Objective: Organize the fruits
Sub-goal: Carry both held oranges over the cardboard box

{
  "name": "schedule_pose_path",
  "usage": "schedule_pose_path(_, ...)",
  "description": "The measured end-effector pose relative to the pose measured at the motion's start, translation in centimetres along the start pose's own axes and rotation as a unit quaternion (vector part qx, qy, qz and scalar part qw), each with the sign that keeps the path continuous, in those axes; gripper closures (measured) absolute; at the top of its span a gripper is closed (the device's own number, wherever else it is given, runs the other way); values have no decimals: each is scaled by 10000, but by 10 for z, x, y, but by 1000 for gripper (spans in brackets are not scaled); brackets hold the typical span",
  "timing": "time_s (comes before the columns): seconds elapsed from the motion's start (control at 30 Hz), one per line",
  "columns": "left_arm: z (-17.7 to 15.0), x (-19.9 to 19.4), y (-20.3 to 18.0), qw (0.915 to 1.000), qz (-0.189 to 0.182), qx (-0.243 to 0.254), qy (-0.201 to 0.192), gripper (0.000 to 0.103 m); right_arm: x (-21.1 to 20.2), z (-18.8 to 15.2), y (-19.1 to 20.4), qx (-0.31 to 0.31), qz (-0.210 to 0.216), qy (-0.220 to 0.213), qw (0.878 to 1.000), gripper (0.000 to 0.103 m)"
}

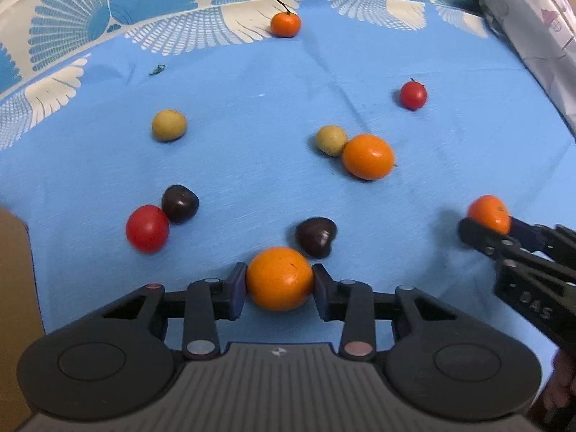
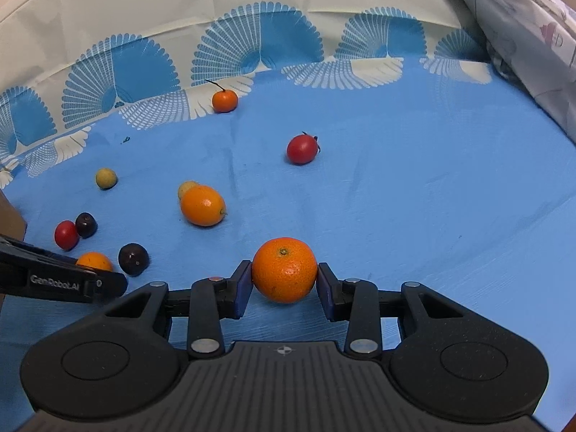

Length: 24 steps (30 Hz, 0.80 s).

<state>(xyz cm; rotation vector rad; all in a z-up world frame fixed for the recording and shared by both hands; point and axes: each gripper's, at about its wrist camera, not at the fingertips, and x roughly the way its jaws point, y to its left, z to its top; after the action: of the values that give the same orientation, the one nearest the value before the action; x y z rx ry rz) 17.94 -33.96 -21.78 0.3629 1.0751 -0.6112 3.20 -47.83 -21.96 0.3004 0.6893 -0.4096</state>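
Two claws, one orange apiece; sorting unfinished.

The left claw stands narrow around an orange resting on the blue cloth; a sliver of gap shows at its right pad, so the grip looks released. This orange sits near a dark plum, probably a set-down point. The right claw clamps a second orange, both pads pressing. Red, yellow, dark and orange fruits remain scattered and mixed across the cloth.
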Motion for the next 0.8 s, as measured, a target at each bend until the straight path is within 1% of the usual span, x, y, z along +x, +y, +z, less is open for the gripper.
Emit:
schedule_pose_path(0.1, -6, -13, -2, 9998, 173, -7, 56, 61, -10, 3, 7, -32, 59, -96, 9999, 63)
schedule_pose_path(0.2, -14, -36, -1, 9992, 365, -75, 117, 61, -33, 9, 21, -151, 201, -299, 9992, 63)
schedule_pose_path(0.3, -27, -72, 5, 9983, 546, -168, 86, 61, -62, 16, 39, -191, 434, -471, 9978, 63)
schedule_pose_path(0.43, -52, -129, 19, 9973, 637, -368, -44, 61, -108, 18, 68, -288, 750, -597, 9950, 63)
schedule_pose_path(0.6, -94, -193, 50, 9943, 804, -689, -143, 61, -161, -1, 110, -433, 1143, -492, 9913, 63)
schedule_pose_path(0.8, -148, -248, 92, 9896, 871, -1133, -153, 61, -214, -36, 168, -771, 1575, -217, 9843, 63)
